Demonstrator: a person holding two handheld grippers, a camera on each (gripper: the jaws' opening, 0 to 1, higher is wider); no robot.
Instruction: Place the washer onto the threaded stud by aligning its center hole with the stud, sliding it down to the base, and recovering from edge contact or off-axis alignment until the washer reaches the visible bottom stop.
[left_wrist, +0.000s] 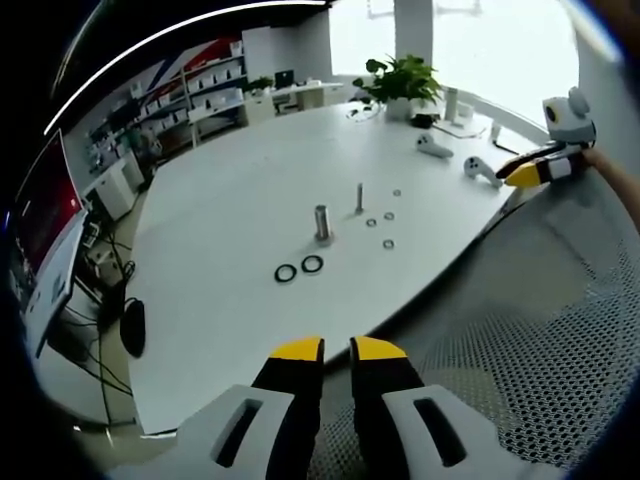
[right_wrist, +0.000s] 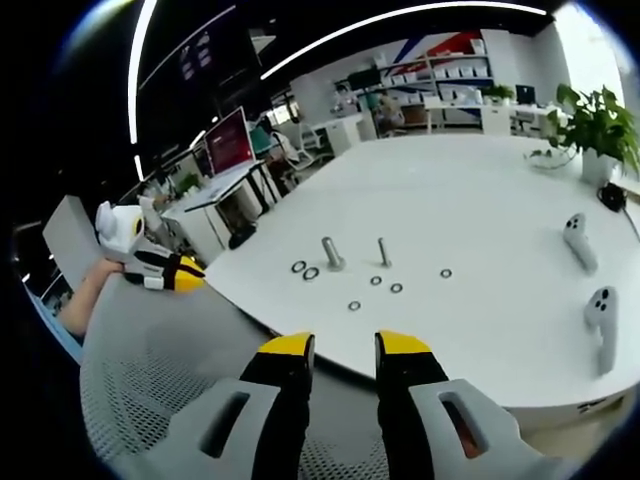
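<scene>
**Left gripper view: both claws empty, washers loose on the table**

Left gripper view, left to right: a red-lit screen (left_wrist: 40, 215) stands at the far left edge. On the white table (left_wrist: 220, 200), two dark rings (left_wrist: 299, 268) lie side by side just left of centre. Right of them a thick metal post (left_wrist: 322, 222) stands upright, and further right the thin threaded stud (left_wrist: 360, 197) stands upright too. Small washers (left_wrist: 380, 222) lie flat, scattered just right of the stud, none on it. A potted plant (left_wrist: 400, 80) sits at upper centre, two white controllers (left_wrist: 460, 158) right of it. The right gripper (left_wrist: 515, 177) enters at the far right, held by a hand; how far it is open I cannot tell here. The left gripper (left_wrist: 337, 349), bottom centre, has its jaws slightly parted with nothing between them.

In the right gripper view, the right gripper (right_wrist: 343, 343) at bottom centre is parted somewhat wider, holding nothing, over a grey mesh seat (right_wrist: 160, 380).
</scene>
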